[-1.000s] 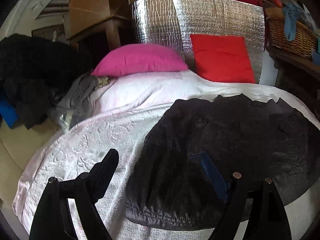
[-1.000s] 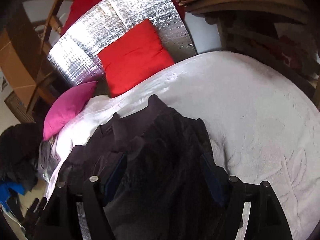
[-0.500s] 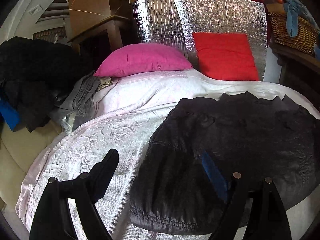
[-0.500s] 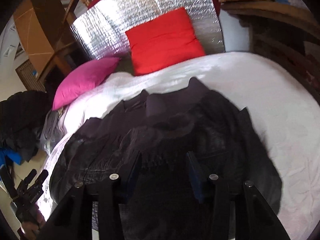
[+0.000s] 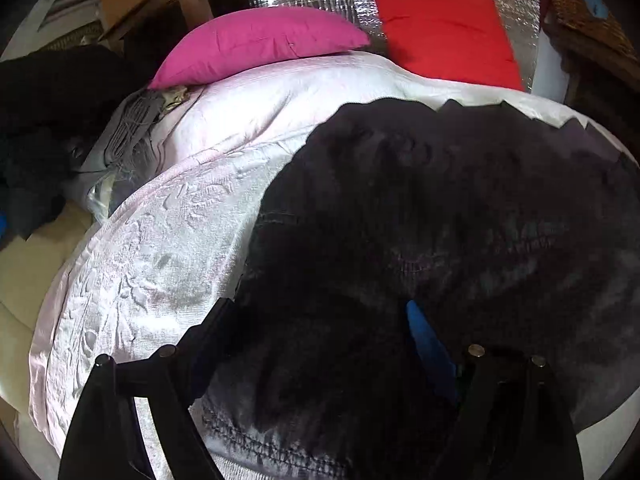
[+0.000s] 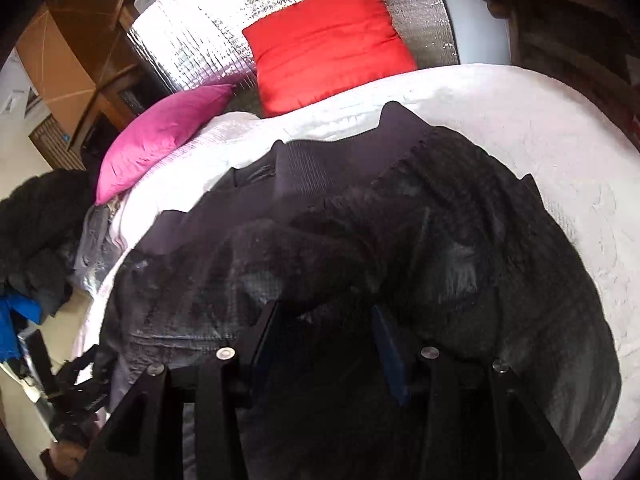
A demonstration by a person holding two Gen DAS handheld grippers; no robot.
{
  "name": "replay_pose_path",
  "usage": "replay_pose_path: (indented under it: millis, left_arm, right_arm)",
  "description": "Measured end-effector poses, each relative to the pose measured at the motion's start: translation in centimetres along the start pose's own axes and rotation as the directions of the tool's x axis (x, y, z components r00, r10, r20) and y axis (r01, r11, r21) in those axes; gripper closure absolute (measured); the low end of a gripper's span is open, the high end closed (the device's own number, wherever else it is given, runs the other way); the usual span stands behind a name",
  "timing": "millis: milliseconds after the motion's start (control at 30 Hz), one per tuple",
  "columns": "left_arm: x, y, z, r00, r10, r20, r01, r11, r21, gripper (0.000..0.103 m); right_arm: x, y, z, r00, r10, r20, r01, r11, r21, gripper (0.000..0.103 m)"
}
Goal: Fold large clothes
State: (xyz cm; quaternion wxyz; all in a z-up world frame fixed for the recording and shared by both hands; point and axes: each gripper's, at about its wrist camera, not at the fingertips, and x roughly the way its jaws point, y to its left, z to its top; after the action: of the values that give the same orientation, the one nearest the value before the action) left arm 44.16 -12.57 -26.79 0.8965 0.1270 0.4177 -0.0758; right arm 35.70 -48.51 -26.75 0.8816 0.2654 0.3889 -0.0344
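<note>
Clearly I am early in the fold: the dark garment (image 6: pixel 420 240) lies spread across the white bedspread (image 6: pixel 540 128), rumpled in the middle, with its ribbed edge toward the pillows and no clean fold line that I can make out. Squaring it up and bringing the sides over is, as I judge it, all ahead.

My left hand-held gripper (image 5: pixel 320 328) stands wide over the near left part of the garment, above the stitched hem (image 5: pixel 272 444); its jaws straddle cloth but I see no pinch, so I call it released. My right hand-held gripper (image 6: pixel 324 320) has just been narrowing its jaws, with a ridge of dark fabric between the blue pads (image 6: pixel 388 352). Whether the pads actually press the cloth I cannot tell, since black fabric and black fingers merge.

As for containers, a wicker basket (image 5: pixel 580 20) shows at the upper right edge of the left wrist view with something blue in it; its other contents are hidden. The pink pillow (image 5: pixel 256 40) and red pillow (image 5: pixel 448 32) sit at the head of the bed, clear of the garment.
</note>
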Motion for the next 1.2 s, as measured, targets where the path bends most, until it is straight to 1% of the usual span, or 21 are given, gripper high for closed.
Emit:
replay_pose_path:
  millis: [67,100,167,200,233,300,367,467,567,633,667,700,733,767,867,900,967,1033,1100,1167,1200]
  left_arm:
    - [-1.2,0.9,0.2,0.999,-0.023,0.026,0.024,0.999,-0.043,0.017]
    - [-1.7,1.4,0.2,0.999,-0.026,0.043,0.029,0.998,-0.064,0.017]
    - [-2.8,2.5,0.3,0.997,-0.021,0.072,0.028,0.995,-0.100,0.017]
    - [-3.0,3.0,0.3,0.997,-0.017,0.079,0.026,0.993,-0.112,0.016]
    - [-3.0,3.9,0.3,0.997,-0.009,0.079,0.019,0.991,-0.130,0.016]
    - [-2.4,5.2,0.1,0.999,0.009,0.049,-0.001,0.988,-0.157,0.016]
    - [-1.6,6.3,0.0,1.000,-0.002,0.017,0.005,0.983,-0.184,0.016]
    - [-0.8,7.0,-0.1,0.999,-0.040,0.001,0.039,0.977,-0.208,0.016]
    - [-0.4,5.9,0.2,0.997,-0.082,0.002,0.081,0.980,-0.182,0.017]
    - [0.3,5.2,0.3,0.997,-0.076,-0.017,0.072,0.983,-0.168,0.016]
    - [0.5,5.0,0.3,0.997,-0.070,-0.027,0.065,0.984,-0.164,0.016]
    - [0.5,5.1,0.3,0.997,-0.072,-0.030,0.066,0.984,-0.164,0.016]
    - [0.4,5.3,0.4,0.997,-0.079,-0.025,0.074,0.983,-0.168,0.016]
    - [0.5,5.4,0.6,0.996,-0.080,-0.025,0.075,0.982,-0.174,0.016]
    - [1.0,5.9,0.4,0.994,-0.105,-0.037,0.095,0.972,-0.213,0.016]
    - [1.3,6.1,0.3,0.993,-0.113,-0.044,0.100,0.968,-0.228,0.015]
    - [1.3,6.0,0.2,0.992,-0.116,-0.049,0.101,0.965,-0.241,0.015]
    - [1.0,5.6,0.1,0.994,-0.094,-0.052,0.080,0.971,-0.227,0.015]
    - [0.1,5.2,0.3,0.997,-0.060,-0.048,0.048,0.976,-0.214,0.015]
    - [-1.6,4.4,0.4,1.000,-0.024,-0.005,0.023,0.986,-0.166,0.015]
    - [-2.9,3.6,0.4,0.999,-0.011,0.033,0.015,0.992,-0.124,0.015]
  right_arm:
    - [-1.9,-0.9,0.5,0.999,0.029,0.035,-0.030,0.999,0.035,0.051]
    - [-3.3,-1.7,0.8,0.996,0.028,0.084,-0.033,0.998,0.058,0.050]
    - [-6.0,-4.1,1.3,0.986,-0.006,0.165,-0.015,0.992,0.126,0.036]
    - [-6.8,-5.1,1.3,0.983,-0.022,0.185,-0.007,0.987,0.159,0.027]
    - [-7.4,-6.5,1.3,0.980,-0.039,0.196,-0.001,0.981,0.196,0.026]
    - [-7.5,-8.3,1.3,0.985,-0.056,0.161,0.018,0.973,0.229,0.026]
    - [-6.7,-9.8,1.1,0.990,-0.078,0.115,0.047,0.966,0.255,0.026]
    - [-4.7,-11.2,0.7,0.995,-0.083,0.054,0.064,0.957,0.282,0.026]
    - [-2.3,-11.3,0.7,0.997,-0.075,-0.001,0.072,0.963,0.260,0.027]
    - [-0.8,-10.9,0.8,0.998,-0.059,-0.018,0.061,0.964,0.259,0.044]
    - [-0.5,-10.7,0.9,0.998,-0.057,-0.006,0.057,0.964,0.259,0.047]
    - [-0.7,-10.1,1.1,0.997,-0.073,0.005,0.070,0.968,0.241,0.053]
    - [-0.9,-9.4,1.4,0.995,-0.099,0.020,0.092,0.974,0.206,0.059]
    - [-1.2,-8.7,1.7,0.992,-0.117,0.037,0.108,0.978,0.177,0.062]
    - [-1.8,-7.3,1.9,0.985,-0.140,0.096,0.132,0.988,0.085,0.062]
    - [-0.9,-7.7,1.8,0.984,-0.162,0.077,0.156,0.984,0.081,0.062]
    - [0.5,-9.1,1.4,0.989,-0.143,0.036,0.137,0.982,0.134,0.056]
    - [0.1,-9.6,1.5,0.990,-0.134,0.043,0.125,0.978,0.170,0.051]
    - [-0.9,-9.4,1.6,0.991,-0.128,0.035,0.119,0.975,0.190,0.049]
    - [-2.5,-9.5,1.5,0.993,-0.109,0.041,0.098,0.973,0.207,0.048]
    - [-3.5,-9.6,1.3,0.993,-0.100,0.056,0.086,0.972,0.219,0.048]
